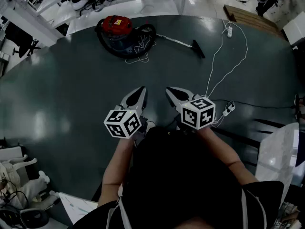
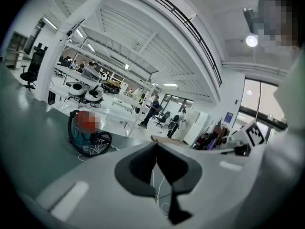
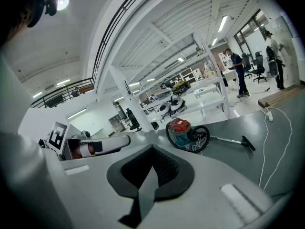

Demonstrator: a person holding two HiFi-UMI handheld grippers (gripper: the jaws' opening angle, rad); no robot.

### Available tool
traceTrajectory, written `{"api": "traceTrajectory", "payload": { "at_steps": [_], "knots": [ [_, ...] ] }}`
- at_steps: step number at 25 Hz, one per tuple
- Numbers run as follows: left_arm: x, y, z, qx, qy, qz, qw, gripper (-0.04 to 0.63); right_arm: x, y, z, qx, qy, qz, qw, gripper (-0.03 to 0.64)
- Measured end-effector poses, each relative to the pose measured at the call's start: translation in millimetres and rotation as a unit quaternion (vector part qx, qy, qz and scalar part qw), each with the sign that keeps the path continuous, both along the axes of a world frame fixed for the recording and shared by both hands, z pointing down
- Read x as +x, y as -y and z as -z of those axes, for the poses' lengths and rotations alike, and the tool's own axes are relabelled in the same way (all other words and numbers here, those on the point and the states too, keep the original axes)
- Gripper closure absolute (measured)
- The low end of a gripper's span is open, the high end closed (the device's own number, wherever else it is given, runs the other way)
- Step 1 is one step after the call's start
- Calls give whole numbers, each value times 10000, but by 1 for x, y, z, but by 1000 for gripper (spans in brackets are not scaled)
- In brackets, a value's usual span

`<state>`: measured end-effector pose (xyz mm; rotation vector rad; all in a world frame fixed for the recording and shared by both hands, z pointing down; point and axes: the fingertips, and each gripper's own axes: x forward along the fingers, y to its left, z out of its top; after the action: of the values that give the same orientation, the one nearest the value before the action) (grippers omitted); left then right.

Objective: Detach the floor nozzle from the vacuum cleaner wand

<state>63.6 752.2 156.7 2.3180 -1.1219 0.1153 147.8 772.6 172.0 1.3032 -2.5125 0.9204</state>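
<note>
Both claws are shut and empty: my left claw [image 1: 141, 90] and right claw [image 1: 170, 90] hang side by side, jaws pressed together on nothing. I judge the job not yet begun; this is the approach. Well ahead of them, somewhat right of the right claw, the floor nozzle [image 1: 198, 48] lies on the dark floor [image 1: 71, 80]. It is a small black head still fitted to the slim metal wand [image 1: 177, 41], which runs back to the red-topped canister vacuum cleaner [image 1: 116, 30]. Next I must close in, open both claws, and take the wand in one and the nozzle in the other.
</note>
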Motion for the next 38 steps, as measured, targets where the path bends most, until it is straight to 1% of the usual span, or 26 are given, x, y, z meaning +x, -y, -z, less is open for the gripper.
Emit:
{"api": "traceTrajectory", "payload": {
  "at_steps": [7, 13, 16, 20, 21, 22, 23, 26, 28, 30, 32, 36, 38],
  "knots": [
    [-9, 14, 5, 59, 33, 44, 10000, 586, -8, 19, 9, 131, -45, 51, 9999, 624],
    [-27, 29, 4, 75, 86, 183, 9998, 586, -23, 44, 18, 346, -231, 301, 9987, 624],
    [-38, 35, 9, 145, -136, 212, 9996, 586, -37, 53, 26, 448, -128, 472, 9978, 623],
    [-54, 38, 24, 313, -814, 59, 9962, 586, -61, 51, 31, 418, 182, 854, 9953, 623],
    [-59, 39, 26, 297, -913, 64, 9954, 586, -66, 51, 32, 410, 249, 881, 9950, 621],
    [-65, 42, 25, 267, -915, 84, 9954, 586, -70, 53, 31, 396, 279, 858, 9951, 621],
    [-70, 44, 24, 251, -828, 104, 9962, 586, -74, 57, 30, 384, 271, 805, 9956, 620],
    [-84, 52, 17, 309, -418, 57, 9986, 586, -85, 71, 24, 425, 55, 601, 9973, 620],
    [-91, 54, 12, 354, -220, -41, 9991, 586, -95, 79, 21, 498, -113, 478, 9976, 620],
    [-99, 55, 7, 350, -63, -143, 9993, 586, -106, 84, 18, 550, -170, 389, 9976, 620],
    [-106, 58, 4, 321, -22, -255, 9992, 586, -116, 89, 15, 544, -164, 319, 9979, 620],
    [-120, 62, -2, 291, -195, -442, 9984, 586, -135, 93, 6, 524, -149, 192, 9983, 620],
    [-128, 66, -3, 278, -189, -486, 9983, 586, -145, 95, 3, 493, -200, 224, 9983, 620]
  ]
}}
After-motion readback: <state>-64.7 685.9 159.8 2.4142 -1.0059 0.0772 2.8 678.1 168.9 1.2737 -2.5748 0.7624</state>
